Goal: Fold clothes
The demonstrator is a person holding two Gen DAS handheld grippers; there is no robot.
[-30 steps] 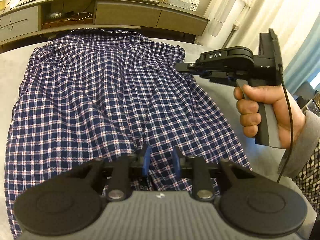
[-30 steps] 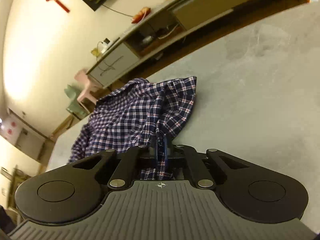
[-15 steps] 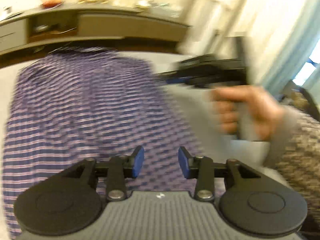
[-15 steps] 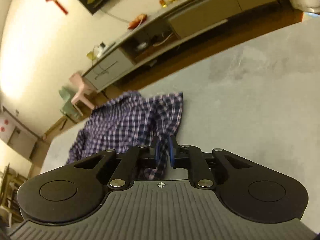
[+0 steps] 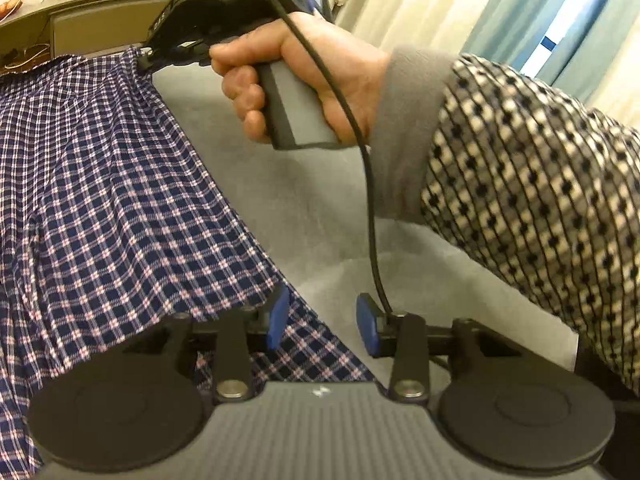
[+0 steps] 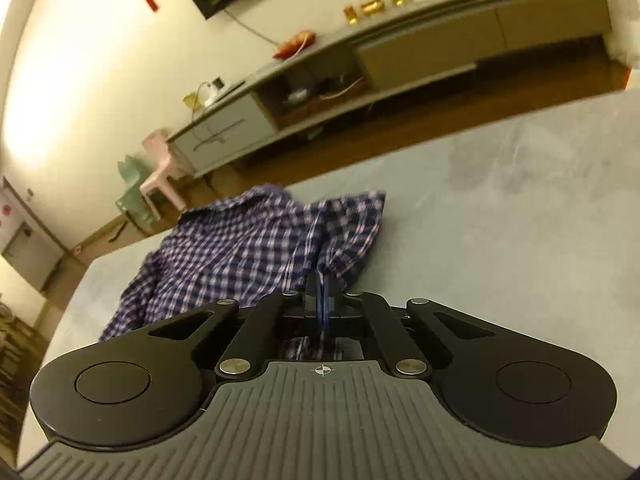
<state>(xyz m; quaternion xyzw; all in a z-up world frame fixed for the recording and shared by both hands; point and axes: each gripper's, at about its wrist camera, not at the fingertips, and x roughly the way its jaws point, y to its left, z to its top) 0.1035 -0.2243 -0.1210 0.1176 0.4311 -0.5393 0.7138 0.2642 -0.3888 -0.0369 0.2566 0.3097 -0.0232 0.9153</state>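
A navy and white plaid shirt [image 5: 120, 200] lies spread on the grey bed surface [image 5: 288, 192]. My left gripper [image 5: 323, 320] stands open over the shirt's near right edge. Its left pad is above the cloth and its right pad above bare surface, and nothing is pinched. The right gripper [image 5: 144, 54], held in a hand [image 5: 312, 68], is shut on the shirt's far right corner. In the right wrist view, that gripper [image 6: 323, 300] has its blue pads closed on a fold of the plaid shirt [image 6: 240, 248], which bunches up in front of it.
A patterned sleeve [image 5: 540, 184] and a black cable [image 5: 370, 208] cross the right side just above my left gripper. A long low cabinet [image 6: 400, 64] stands beyond the bed's far edge, with a pink stool [image 6: 160, 168] on the floor. Curtains hang at the right.
My left gripper let go of the shirt's hem, opened, and swung right to the shirt's edge near the right hand. The right gripper opened slightly, then shut again on the fabric.
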